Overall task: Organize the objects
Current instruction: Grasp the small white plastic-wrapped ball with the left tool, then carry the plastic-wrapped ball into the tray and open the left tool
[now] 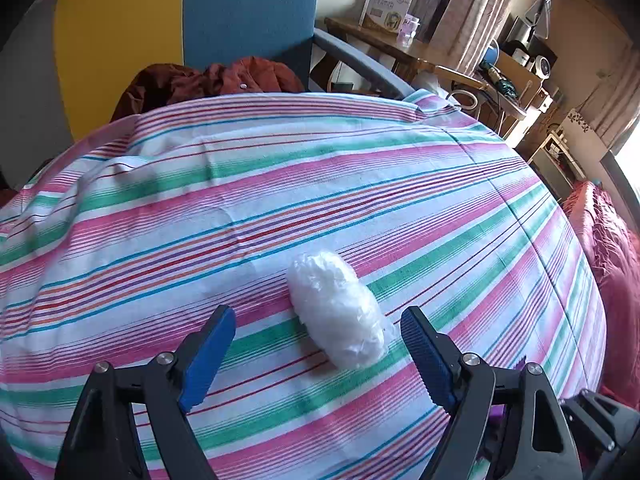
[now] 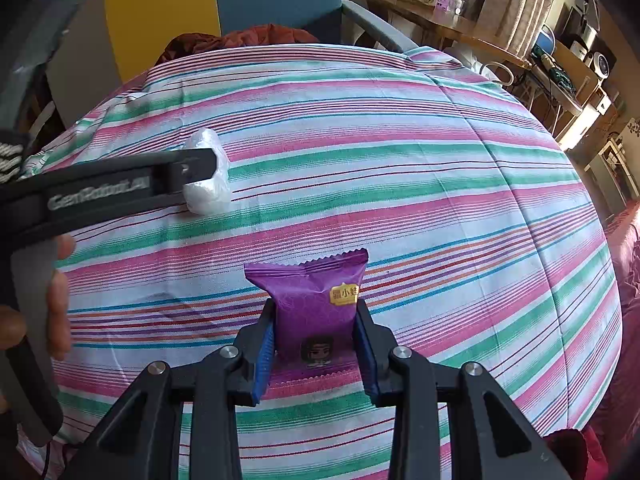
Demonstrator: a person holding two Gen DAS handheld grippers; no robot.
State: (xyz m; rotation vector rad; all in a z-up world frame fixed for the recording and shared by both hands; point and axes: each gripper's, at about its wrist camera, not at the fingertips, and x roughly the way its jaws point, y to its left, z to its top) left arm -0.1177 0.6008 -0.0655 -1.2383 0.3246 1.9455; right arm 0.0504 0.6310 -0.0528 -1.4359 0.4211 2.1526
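Observation:
A white lump wrapped in clear plastic lies on the striped cloth. My left gripper hangs open over it with a blue pad on each side, neither touching the lump. In the right wrist view one of its dark fingers reaches in from the left over the white lump, held by a hand. My right gripper is shut on a purple snack packet, which stands upright between the pads above the cloth.
A rust-red garment is bunched at the cloth's far edge, before a yellow and blue panel. A wooden desk with a box and clutter stands at the far right. A pink blanket lies along the right side.

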